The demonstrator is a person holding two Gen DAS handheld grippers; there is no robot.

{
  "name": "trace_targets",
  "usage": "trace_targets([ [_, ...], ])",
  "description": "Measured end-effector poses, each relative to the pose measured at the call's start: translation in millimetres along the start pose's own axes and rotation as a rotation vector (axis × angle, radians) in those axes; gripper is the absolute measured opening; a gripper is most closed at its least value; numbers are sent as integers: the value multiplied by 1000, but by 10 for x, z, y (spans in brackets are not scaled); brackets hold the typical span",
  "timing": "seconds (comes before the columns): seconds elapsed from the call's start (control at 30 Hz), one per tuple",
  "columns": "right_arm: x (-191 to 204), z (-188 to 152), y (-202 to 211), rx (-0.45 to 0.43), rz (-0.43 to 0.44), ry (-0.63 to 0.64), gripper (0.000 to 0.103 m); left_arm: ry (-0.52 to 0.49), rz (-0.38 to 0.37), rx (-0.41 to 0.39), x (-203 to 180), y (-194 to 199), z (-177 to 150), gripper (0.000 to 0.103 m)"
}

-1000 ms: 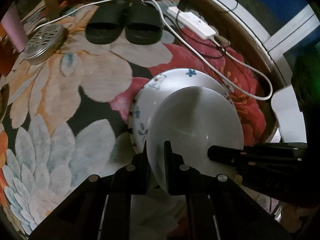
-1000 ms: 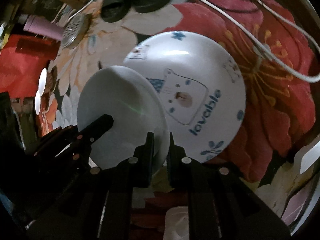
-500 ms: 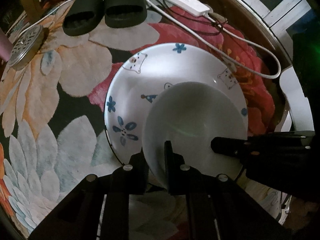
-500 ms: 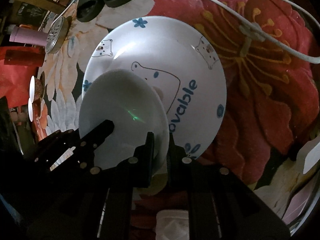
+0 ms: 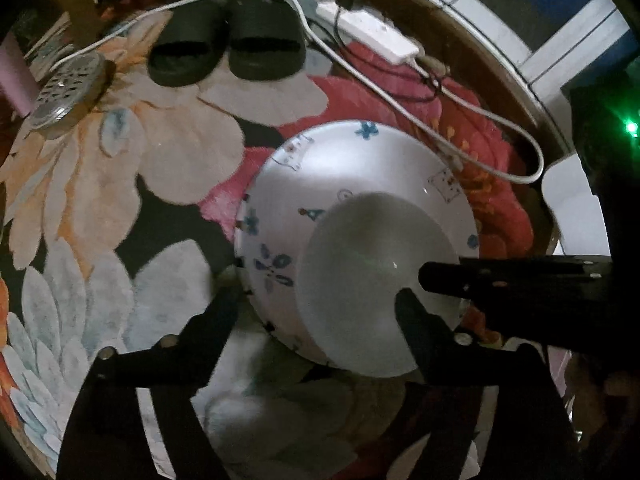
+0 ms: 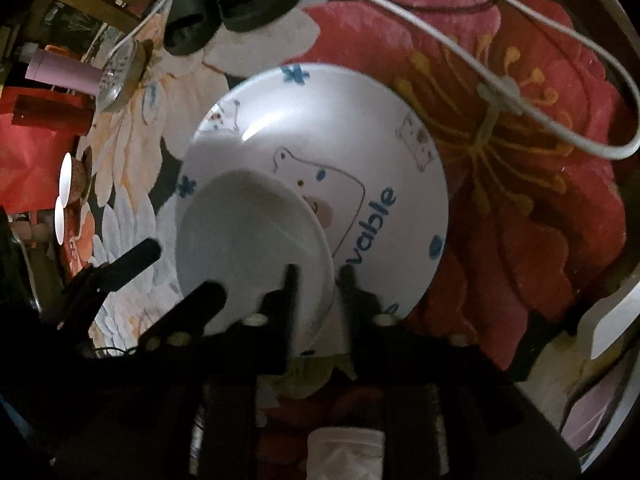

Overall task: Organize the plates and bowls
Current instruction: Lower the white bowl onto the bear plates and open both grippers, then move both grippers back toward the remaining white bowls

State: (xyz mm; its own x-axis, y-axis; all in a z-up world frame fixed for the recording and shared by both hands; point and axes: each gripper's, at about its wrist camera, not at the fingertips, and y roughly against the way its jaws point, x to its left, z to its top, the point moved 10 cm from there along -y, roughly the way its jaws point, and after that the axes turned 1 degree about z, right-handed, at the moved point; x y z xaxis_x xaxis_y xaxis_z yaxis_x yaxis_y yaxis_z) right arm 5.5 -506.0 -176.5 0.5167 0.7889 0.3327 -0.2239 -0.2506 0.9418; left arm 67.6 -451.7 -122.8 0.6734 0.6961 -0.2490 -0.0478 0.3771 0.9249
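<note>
Left tongs (image 5: 316, 300) spread; small plate (image 5: 376, 280) (plain) seemingly rests on bear plate (image 5: 360, 168).

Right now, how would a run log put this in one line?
small plate: on bear plate | left gripper: open | right gripper: open, astride small plate's rim

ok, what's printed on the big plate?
Bear drawing, blue lettering and flowers on the white big plate; clearest in right wrist view.

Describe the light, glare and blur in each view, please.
Left wrist view: dim room, soft glare on the bear plate, a green LED flare at the right edge, slippers slightly blurred. Right wrist view: bright streak on that plate, small plain plate motion-blurred.
</note>
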Motion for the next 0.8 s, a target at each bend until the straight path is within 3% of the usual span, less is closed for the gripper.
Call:
trace_targets([
  [0.1, 89, 60, 112, -58, -2, 17, 81, 20, 16, -44, 144, 138, 34, 93],
  [0.17, 182, 99, 161, -85, -9, 46, 87, 48, 35, -84, 266, 229, 65, 99],
  [0.37, 446, 171, 203, -134, -27, 105, 97, 130, 86, -134, 660, 413, 71, 102],
  [0.8, 816, 125, 67, -120, -36, 171, 98, 257, 128, -137, 1305, 578, -210, 102],
])
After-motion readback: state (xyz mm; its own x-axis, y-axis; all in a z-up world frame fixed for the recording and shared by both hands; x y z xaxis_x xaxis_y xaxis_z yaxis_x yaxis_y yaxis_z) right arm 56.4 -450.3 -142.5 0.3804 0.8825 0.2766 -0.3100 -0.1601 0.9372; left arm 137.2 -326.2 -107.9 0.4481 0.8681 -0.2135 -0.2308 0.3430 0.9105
